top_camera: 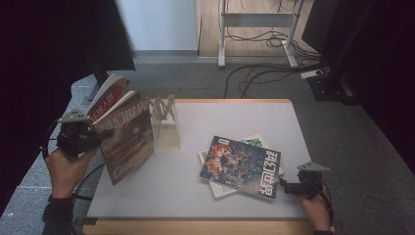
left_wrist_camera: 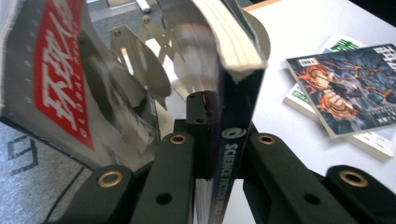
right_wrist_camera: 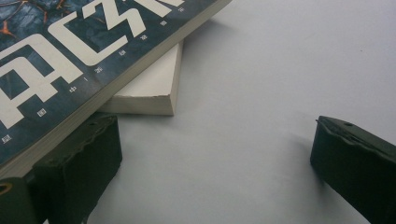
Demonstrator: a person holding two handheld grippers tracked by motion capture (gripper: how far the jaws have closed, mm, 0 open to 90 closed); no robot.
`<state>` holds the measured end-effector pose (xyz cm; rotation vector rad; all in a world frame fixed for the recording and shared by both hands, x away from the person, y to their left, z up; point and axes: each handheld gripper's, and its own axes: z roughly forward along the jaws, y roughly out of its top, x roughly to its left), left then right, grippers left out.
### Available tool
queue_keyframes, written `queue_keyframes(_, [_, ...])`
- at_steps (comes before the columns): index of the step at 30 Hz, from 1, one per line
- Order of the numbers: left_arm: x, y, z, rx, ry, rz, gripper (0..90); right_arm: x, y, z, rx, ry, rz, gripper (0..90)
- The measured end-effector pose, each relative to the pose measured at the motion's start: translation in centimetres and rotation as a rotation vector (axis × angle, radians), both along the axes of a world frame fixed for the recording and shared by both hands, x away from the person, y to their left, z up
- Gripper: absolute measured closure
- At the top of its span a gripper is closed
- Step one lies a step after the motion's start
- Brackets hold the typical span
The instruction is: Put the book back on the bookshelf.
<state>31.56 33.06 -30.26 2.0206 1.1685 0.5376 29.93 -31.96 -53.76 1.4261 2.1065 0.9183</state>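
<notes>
Left claw (left_wrist_camera: pixel 212 135): clamped on the magazine (top_camera: pixel 128 139) spine, held upright beside the rack (top_camera: pixel 165 125).
Right claw (right_wrist_camera: pixel 212 158): spread wide, one jaw under the stacked book (right_wrist_camera: pixel 88 51).

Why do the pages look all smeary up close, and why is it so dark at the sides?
Left gripper view: the fanned pages of the held magazine sit close to the lens and blur. High view: both side edges are in deep shadow, while the table is evenly lit.

**Two hand-held grippers, one clamped, one spread**

In the high view, the left gripper (top_camera: pixel 105 133) sits at nine o'clock, jaws pinched tight, pointing right. The right gripper (top_camera: pixel 286 187) rests at four o'clock, jaws wide apart, pointing left.
</notes>
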Motion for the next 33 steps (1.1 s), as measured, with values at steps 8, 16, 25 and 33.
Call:
queue_keyframes(8, [1.5,-0.3,-0.5,-0.015,0.006,0.047,84.2,0.0,0.0,0.0,0.000,0.000,0.000,1.4])
queue_keyframes(16, [3.1,-1.4,-0.8,-0.009,-0.004,0.088,84.2,0.0,0.0,0.0,0.000,0.000,0.000,1.4])
queue_keyframes(25, [4.8,-2.4,-0.8,-0.014,-0.020,0.106,84.2,0.0,0.0,0.0,0.002,0.001,-0.002,1.4])
queue_keyframes(33, [6.1,-2.9,-1.3,-0.029,-0.045,0.130,84.2,0.0,0.0,0.0,0.002,0.001,-0.001,1.4])
